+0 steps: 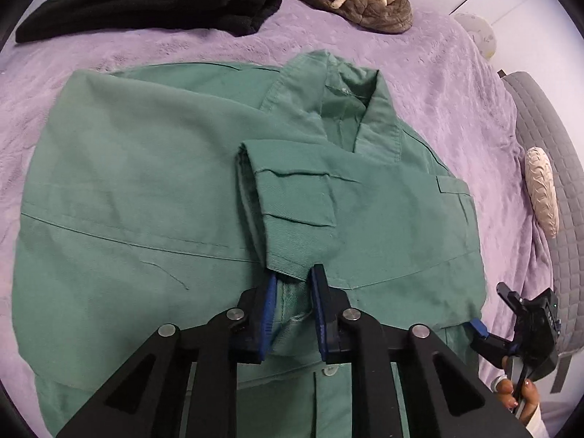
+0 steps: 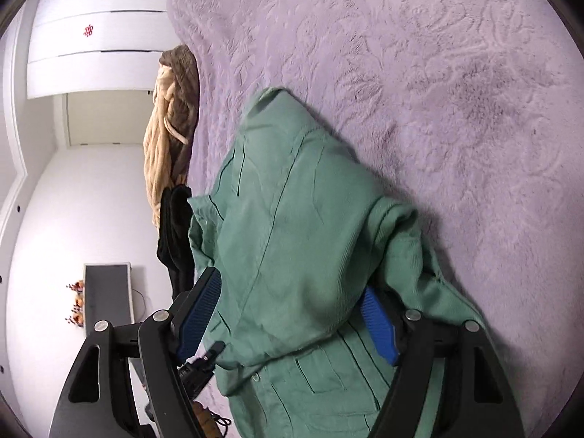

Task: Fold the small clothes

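A green jacket (image 1: 146,182) lies spread on the purple bedspread (image 1: 438,73), collar at the far side, one sleeve folded across its front. My left gripper (image 1: 292,284) sits at the sleeve's cuff (image 1: 292,255); its blue pads are a little apart with the cuff edge between them, so it is not clamped. My right gripper (image 2: 292,310) is wide open, and a fold of the jacket (image 2: 292,219) lies draped between its fingers. The right gripper also shows in the left wrist view (image 1: 511,328) at the jacket's right edge.
A black garment (image 1: 146,0) and a brown and cream garment (image 1: 365,0) lie at the far side of the bed. A grey quilted cover (image 1: 547,146) and a pale cushion (image 1: 542,189) are at the right. White cabinets (image 2: 91,54) stand beyond the bed.
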